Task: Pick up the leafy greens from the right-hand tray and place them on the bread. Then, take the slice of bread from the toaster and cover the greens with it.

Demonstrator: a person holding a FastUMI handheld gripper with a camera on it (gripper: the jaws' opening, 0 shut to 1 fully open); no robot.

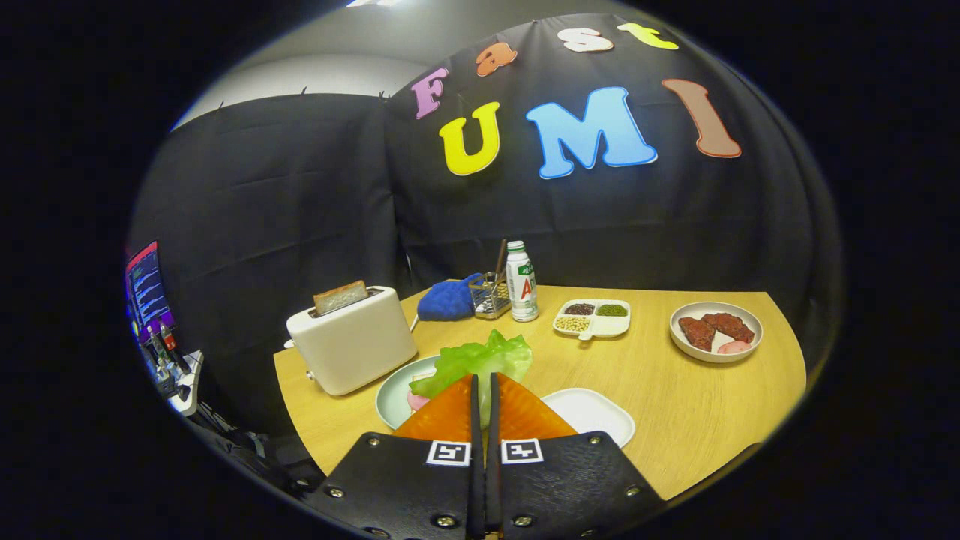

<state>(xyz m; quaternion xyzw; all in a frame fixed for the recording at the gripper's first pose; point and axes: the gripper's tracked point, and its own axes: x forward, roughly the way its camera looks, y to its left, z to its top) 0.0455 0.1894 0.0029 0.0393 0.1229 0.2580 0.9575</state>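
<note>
Left to right on the worktop (675,420): toaster (352,349) with a bread slice (340,296) standing in its slot — pale plate (394,397) — claw (484,386) pinching the leafy greens (480,360) above that plate — white tray (592,412) just right of the fingers.

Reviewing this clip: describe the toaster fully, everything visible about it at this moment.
The toaster is a white, boxy two-slot-style appliance with rounded corners and a smooth, plastic-looking shell. It stands upright on the wooden table, near its edge, beside the pale green plate and ahead-left of the tongs. A toasted bread slice sticks up from its top slot. A small knob shows low on its side.
</note>
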